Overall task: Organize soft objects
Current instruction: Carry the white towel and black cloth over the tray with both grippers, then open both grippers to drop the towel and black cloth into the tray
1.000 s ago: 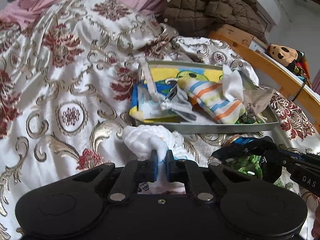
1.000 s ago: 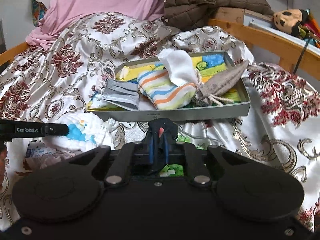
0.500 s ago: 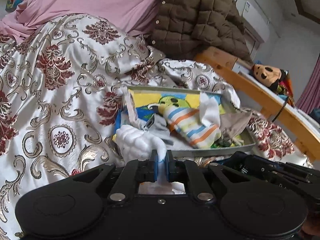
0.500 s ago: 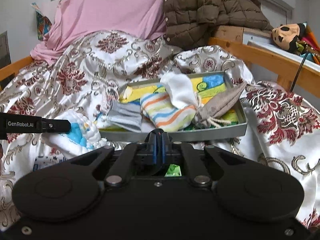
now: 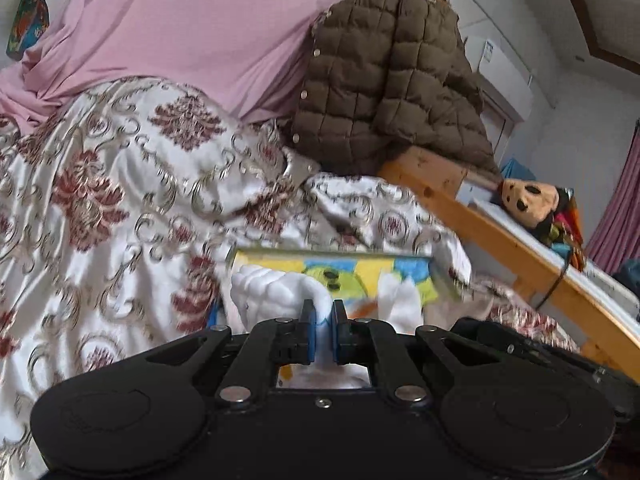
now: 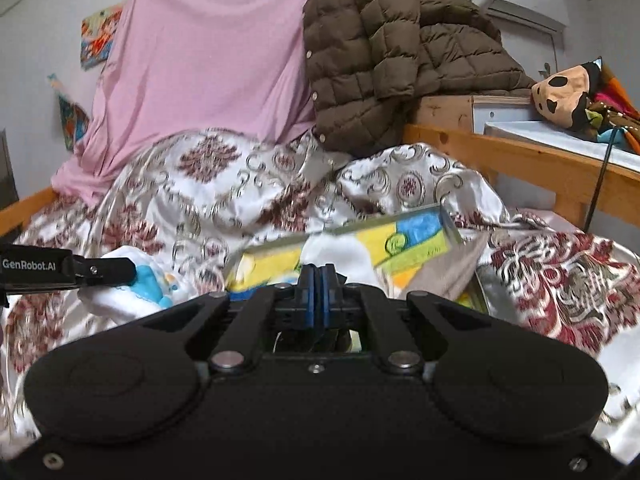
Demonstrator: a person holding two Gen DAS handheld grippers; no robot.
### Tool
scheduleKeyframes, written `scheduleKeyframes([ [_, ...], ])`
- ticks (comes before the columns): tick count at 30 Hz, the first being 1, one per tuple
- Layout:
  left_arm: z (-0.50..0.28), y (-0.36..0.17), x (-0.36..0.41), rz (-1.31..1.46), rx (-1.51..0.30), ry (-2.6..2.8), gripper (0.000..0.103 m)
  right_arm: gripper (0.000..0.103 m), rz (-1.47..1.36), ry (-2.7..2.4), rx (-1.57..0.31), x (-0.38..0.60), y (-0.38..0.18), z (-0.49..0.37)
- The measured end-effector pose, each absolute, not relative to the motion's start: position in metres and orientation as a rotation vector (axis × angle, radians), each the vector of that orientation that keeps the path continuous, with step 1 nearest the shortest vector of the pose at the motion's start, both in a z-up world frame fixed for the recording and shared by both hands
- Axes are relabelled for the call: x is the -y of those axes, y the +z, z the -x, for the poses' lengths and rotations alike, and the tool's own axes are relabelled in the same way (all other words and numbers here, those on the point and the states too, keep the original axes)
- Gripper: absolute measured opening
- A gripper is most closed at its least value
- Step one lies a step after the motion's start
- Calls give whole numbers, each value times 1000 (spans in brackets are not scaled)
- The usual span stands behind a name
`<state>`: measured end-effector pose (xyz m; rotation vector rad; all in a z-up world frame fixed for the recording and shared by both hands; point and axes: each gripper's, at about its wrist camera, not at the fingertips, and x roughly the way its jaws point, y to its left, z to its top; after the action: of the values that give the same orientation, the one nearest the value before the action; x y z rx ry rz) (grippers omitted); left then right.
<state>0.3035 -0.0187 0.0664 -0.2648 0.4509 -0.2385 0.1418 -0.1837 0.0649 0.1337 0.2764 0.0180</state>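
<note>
A: White soft toy (image 5: 276,292) pinched in left tool (image 5: 323,322), raised just before the tray (image 5: 440,276) on the bed.
B: Right tool (image 6: 319,280) clamped tight; its hold unclear. Carrying step; next, release over tray.

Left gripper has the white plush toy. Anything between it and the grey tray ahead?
Nothing visible blocks the way: the white plush toy in the left gripper hangs just before the tray, which already holds cloths.
</note>
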Motion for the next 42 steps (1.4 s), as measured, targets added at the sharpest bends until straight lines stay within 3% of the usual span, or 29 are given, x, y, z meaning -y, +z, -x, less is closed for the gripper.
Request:
scheduleKeyframes([
  [13, -369, 73, 53, 330, -405, -227, 7, 0, -266, -19, -232, 223, 69, -182],
  [25, -402, 0, 69, 395, -513, -184, 7, 0, -427, -78, -259, 260, 28, -232],
  [42, -423, -33, 84, 222, -689, -155, 11, 3, -587, -71, -538, 258, -31, -275],
])
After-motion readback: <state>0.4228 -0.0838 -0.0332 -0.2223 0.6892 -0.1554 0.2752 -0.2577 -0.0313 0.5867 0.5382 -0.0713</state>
